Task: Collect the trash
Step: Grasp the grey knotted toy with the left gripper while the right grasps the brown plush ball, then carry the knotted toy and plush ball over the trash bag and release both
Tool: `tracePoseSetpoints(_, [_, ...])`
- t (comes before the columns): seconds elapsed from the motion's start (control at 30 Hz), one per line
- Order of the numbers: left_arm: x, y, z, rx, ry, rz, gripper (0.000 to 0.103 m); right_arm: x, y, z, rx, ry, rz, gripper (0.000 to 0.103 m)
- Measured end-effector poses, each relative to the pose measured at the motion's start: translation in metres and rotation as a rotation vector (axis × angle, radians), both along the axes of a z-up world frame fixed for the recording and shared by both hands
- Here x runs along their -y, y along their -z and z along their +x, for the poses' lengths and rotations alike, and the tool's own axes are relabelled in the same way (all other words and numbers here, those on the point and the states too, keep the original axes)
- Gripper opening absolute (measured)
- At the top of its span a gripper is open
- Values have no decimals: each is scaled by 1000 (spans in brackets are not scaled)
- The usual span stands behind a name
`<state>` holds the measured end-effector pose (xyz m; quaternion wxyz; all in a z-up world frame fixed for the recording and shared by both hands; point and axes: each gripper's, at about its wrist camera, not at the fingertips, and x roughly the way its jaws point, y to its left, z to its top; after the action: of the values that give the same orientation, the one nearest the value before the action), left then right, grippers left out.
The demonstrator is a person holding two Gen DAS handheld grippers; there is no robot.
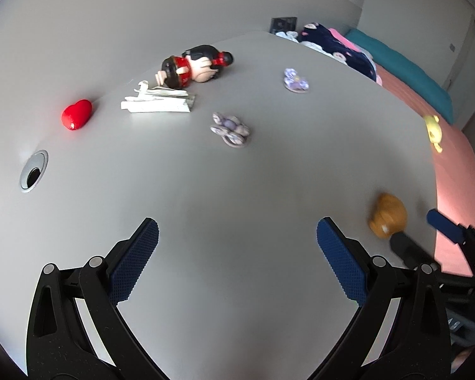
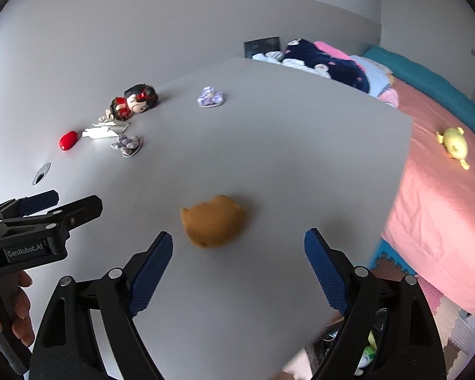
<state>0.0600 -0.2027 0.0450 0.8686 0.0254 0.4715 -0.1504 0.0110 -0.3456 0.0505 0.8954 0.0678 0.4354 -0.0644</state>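
Grey and mostly bare, the surface (image 1: 237, 174) carries a few scattered things, with a pink-covered bed (image 2: 443, 205) alongside it. What looks most like trash is the crumpled white paper (image 1: 158, 101) at the far left, lying between a red heart-shaped thing (image 1: 76, 114) and a toppled doll (image 1: 193, 65), just beside the doll. By its folds and ragged edges it is probably very light, soft and easily crushed; it should not slip, but loose flaps could tear or trail, so the best hold is likely across the thick folded middle, not a free corner. Two small purple flower-shaped pieces (image 1: 230, 129) (image 1: 296, 80) lie apart from it; whether they are rubbish I cannot tell. A blurred orange-brown lump (image 2: 213, 224) sits nearer, just ahead of the right gripper (image 2: 237, 262), whose jaws stand wide apart with nothing between them. The left gripper (image 1: 237, 250) is equally spread and empty over bare surface, well short of the paper.
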Motion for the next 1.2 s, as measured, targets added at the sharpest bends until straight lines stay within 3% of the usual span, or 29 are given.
tracePoseSetpoints(0.13, [3, 8, 18, -10, -7, -1, 97, -8, 13, 17, -32, -37, -23, 60])
tracePoseSetpoints(0.17, [4, 10, 23, -13, -8, -3, 97, -10, 13, 20, -19, -36, -56, 48])
tracePoseSetpoints(0.47, [21, 23, 70, -3, -35, 8, 95, 9, 8, 44, 27, -1, 5, 48])
tracePoseSetpoints(0.57, [23, 23, 83, 36, -62, 47, 74, 14, 8, 49, 30, 0, 17, 48])
tracePoseSetpoints(0.63, [24, 21, 88, 52, -67, 65, 45, 17, 8, 50, 28, -3, 17, 48])
tracePoseSetpoints(0.73, [20, 20, 88, 58, -68, 56, 25, 22, 8, 50, 31, 4, 35, 48])
tracePoseSetpoints(0.83, [17, 17, 81, 77, -72, 50, 19, 29, 6, 46, 42, 26, 47, 48])
tracePoseSetpoints(1.2, [37, -18, 18, 96, 17, -34, 18, 60, -33, -19, 122, 122, 60, 48])
